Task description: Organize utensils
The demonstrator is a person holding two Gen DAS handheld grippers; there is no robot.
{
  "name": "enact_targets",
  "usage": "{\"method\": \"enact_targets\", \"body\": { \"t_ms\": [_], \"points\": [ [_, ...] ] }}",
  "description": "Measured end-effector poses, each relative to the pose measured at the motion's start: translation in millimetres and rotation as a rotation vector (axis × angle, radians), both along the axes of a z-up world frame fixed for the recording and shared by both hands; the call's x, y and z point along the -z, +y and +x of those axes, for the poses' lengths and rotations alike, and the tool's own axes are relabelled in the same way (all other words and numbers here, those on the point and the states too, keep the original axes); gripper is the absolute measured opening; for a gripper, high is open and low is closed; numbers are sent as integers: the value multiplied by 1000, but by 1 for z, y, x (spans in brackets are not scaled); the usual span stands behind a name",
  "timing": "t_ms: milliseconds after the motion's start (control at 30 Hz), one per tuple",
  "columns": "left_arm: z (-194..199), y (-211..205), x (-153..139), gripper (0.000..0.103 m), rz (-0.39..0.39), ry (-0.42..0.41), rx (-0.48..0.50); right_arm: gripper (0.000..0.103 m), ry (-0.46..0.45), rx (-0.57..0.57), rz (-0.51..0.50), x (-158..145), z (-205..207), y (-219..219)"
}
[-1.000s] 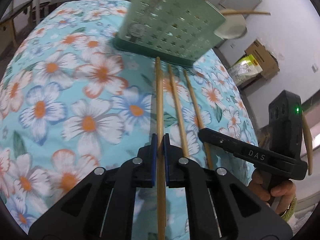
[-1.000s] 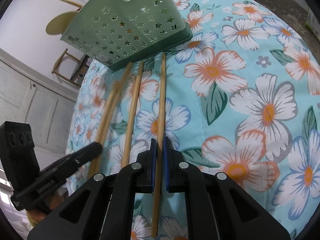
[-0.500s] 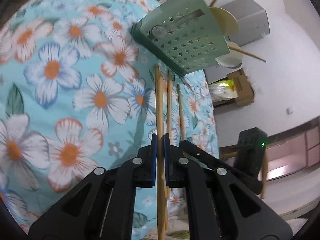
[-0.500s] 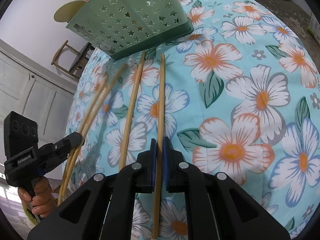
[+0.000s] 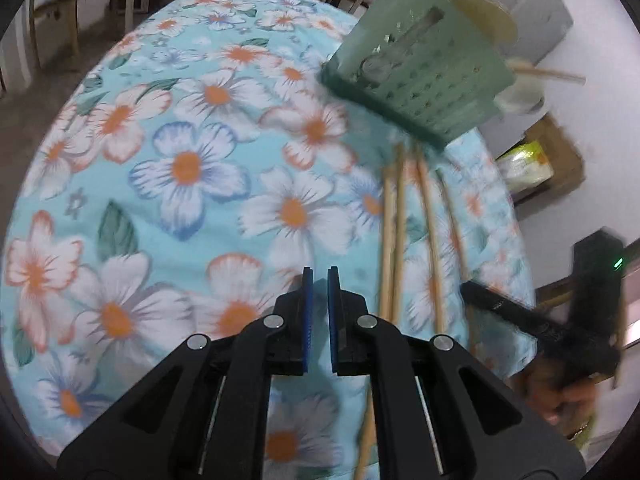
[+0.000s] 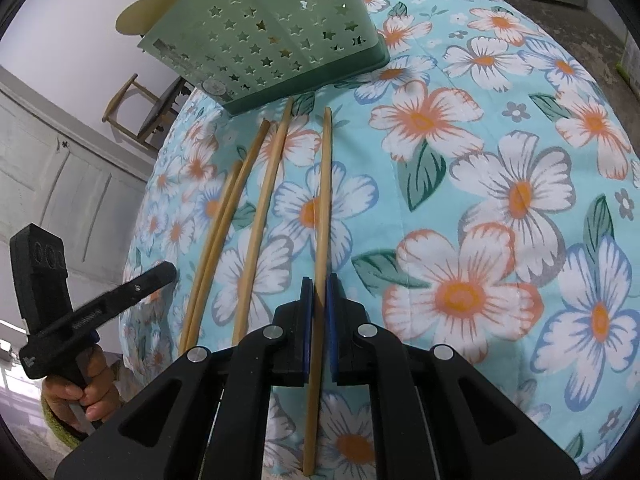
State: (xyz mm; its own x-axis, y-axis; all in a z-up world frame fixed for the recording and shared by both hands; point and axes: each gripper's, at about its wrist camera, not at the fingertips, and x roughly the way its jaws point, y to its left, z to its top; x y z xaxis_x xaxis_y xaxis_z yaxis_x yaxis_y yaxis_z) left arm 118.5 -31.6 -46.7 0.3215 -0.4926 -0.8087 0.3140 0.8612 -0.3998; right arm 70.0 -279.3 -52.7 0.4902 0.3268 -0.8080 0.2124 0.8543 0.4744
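Several wooden chopsticks lie side by side on the flowered cloth before a green star-punched basket (image 6: 260,32). My right gripper (image 6: 319,308) is shut on the rightmost chopstick (image 6: 325,200), low on its length, and the stick rests on the cloth. Another chopstick (image 6: 264,216) lies left of it, then a close pair (image 6: 224,224). My left gripper (image 5: 318,304) stands shut, a thin slit between its pads and nothing in it. The chopsticks (image 5: 390,240) lie to its right. In the right wrist view the left gripper (image 6: 164,272) sits just left of the pair.
The basket (image 5: 416,72) stands at the far end of the sticks, with a wooden spoon behind it. The round table's cloth (image 5: 180,168) stretches left of the sticks. The right gripper (image 5: 472,290) and a hand show at the table's right edge. Chairs and boxes surround the table.
The chopstick that sat between my left pads is out of them and lies on the cloth beside another. The left gripper has shifted left. The right gripper keeps its stick.
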Motion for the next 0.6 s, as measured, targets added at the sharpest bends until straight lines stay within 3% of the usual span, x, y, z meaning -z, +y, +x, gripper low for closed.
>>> {"method": "enact_targets", "body": {
  "t_ms": [133,333,600],
  "points": [
    [-7,6,-8,5,-4,-32,18,7,23,-6,4,0,-8,-3],
    [7,-18,-21,18,-68,-56,96,8,27,-10,-5,0,1,-5],
    [35,-65,-12,18,1,-81,135,9,-7,2,-93,-3,25,-2]
  ]
}}
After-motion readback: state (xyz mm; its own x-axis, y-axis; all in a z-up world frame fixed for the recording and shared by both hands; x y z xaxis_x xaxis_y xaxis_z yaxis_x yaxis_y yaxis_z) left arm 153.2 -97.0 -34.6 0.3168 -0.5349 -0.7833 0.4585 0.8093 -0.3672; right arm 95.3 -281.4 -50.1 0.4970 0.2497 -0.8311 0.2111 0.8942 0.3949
